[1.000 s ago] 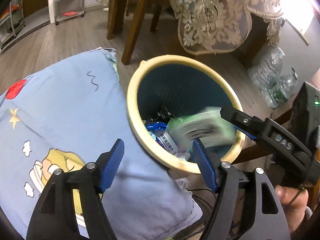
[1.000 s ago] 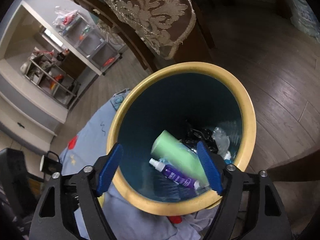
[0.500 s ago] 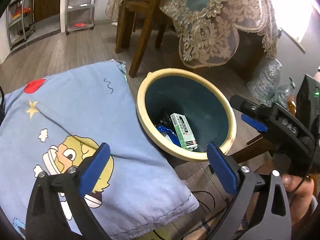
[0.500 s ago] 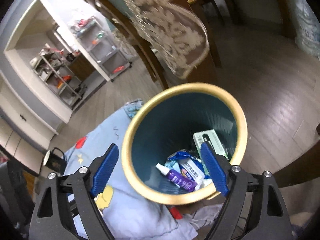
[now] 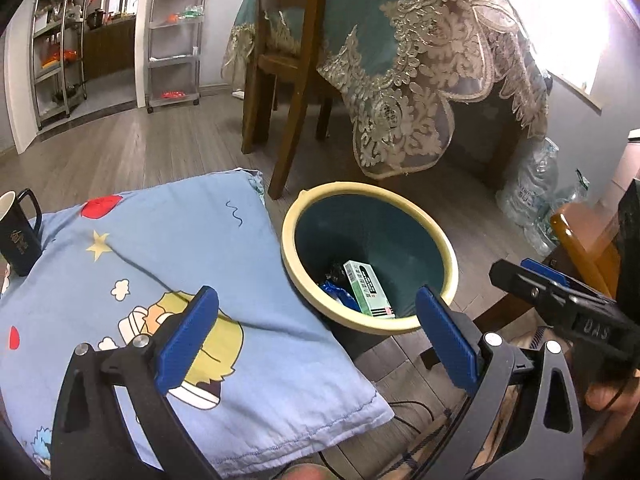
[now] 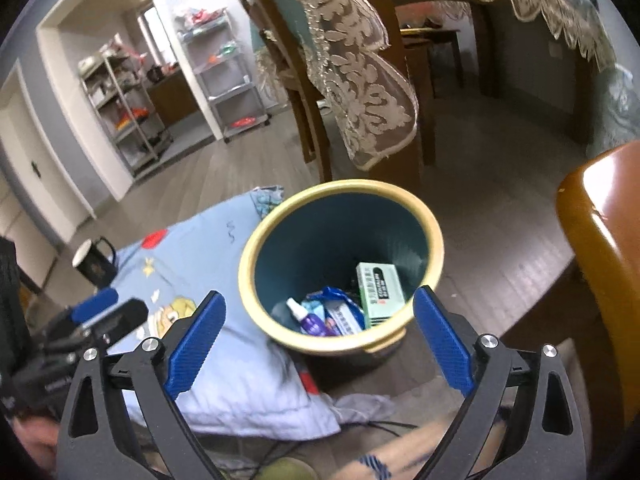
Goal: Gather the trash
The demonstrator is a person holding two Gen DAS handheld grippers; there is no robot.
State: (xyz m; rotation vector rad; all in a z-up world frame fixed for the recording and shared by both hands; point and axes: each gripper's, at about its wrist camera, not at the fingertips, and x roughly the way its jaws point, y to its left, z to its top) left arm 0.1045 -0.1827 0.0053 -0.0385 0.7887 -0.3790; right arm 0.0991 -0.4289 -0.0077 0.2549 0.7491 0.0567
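- A dining table draped in a lace-edged tablecloth (image 5: 420, 92) fills the far side of the room, with a wooden chair (image 5: 288, 80) tucked against it and metal shelves (image 5: 174, 40) by the wall.
- A light-blue cartoon cushion (image 5: 168, 280) lies on the wooden floor (image 5: 152, 152), its edge just beside the bin; a dark mug (image 5: 18, 236) stands at its far-left corner.
- The trash bin (image 5: 450, 264) (cream rim, teal inside) stands upright between the cushion and the table.
- Inside it, the trash lies at the bottom: a green-and-white box (image 6: 378, 292) leaning against the wall, a blue wrapper (image 6: 336, 312) and a small purple bottle (image 6: 310, 322) with a white cap.
- The left gripper (image 5: 316, 338) hangs over the cushion's edge and the near rim, its blue pads spread wide with nothing between them.
- The right gripper (image 6: 316, 336) hangs above the near rim; its jaws are opening, already wide, and empty (the bin merely shows through the gap).
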